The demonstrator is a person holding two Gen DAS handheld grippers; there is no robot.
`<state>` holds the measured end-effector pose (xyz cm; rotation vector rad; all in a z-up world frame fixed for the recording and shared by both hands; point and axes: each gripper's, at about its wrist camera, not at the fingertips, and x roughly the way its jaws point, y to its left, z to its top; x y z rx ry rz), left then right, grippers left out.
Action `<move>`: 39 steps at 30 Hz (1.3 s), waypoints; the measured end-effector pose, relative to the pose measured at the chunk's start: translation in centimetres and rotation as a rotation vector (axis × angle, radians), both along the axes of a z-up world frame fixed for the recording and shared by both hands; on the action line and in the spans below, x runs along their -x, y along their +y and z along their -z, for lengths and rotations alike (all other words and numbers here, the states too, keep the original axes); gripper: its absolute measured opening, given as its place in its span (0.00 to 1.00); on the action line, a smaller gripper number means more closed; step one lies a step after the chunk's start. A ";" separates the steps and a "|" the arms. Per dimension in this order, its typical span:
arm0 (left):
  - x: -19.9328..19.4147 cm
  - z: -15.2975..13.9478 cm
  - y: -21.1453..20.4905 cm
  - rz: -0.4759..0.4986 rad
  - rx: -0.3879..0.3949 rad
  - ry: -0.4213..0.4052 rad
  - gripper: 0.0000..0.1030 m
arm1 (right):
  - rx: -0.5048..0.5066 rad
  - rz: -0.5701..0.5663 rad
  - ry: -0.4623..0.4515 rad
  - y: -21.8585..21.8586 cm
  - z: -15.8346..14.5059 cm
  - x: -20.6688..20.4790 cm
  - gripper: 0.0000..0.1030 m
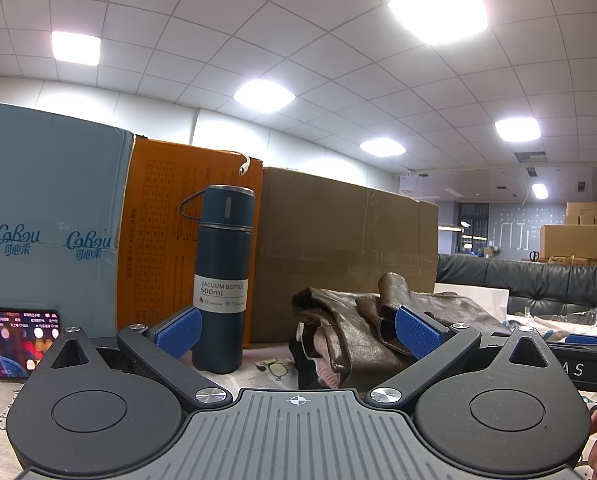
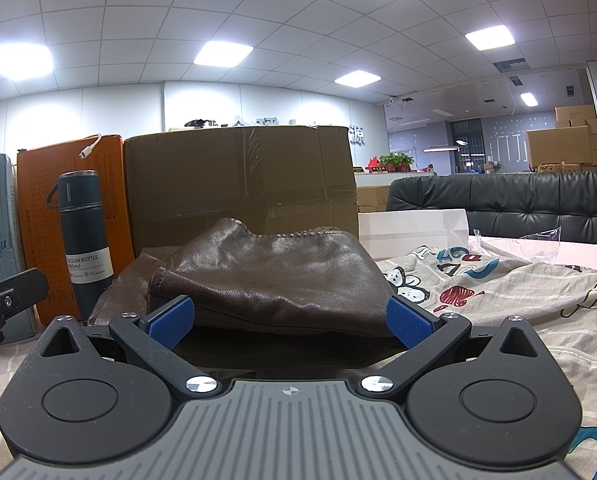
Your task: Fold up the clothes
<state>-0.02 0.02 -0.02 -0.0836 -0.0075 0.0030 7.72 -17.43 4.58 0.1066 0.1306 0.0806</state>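
- Brown leather jacket (image 2: 274, 276) lies bunched on the printed sheet (image 2: 498, 292), just in front of the brown box (image 2: 238, 172), flask (image 2: 83, 240) to its left.
- My right gripper (image 2: 290, 322) is spread wide, low at the jacket's near edge, nothing pinched.
- My left gripper (image 1: 298, 334) is spread too, empty, between flask and jacket.
- Step looks like pre-grasp; next I'd need to close on an edge and lift it over.

Bright ceiling panels (image 1: 438, 12) glaring, sharp focus, fisheye bending, dark corners
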 end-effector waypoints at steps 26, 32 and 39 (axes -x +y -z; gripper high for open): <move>1.2 -0.2 0.5 -0.042 0.039 -0.081 1.00 | -0.047 0.012 0.004 -0.8 0.1 -0.3 1.00; 1.6 -0.4 0.6 -0.051 0.043 -0.101 1.00 | -0.069 0.018 -0.013 -1.2 0.1 0.0 1.00; 2.0 -0.5 0.5 -0.084 0.040 -0.125 1.00 | -0.101 0.026 -0.034 -1.7 0.1 0.3 1.00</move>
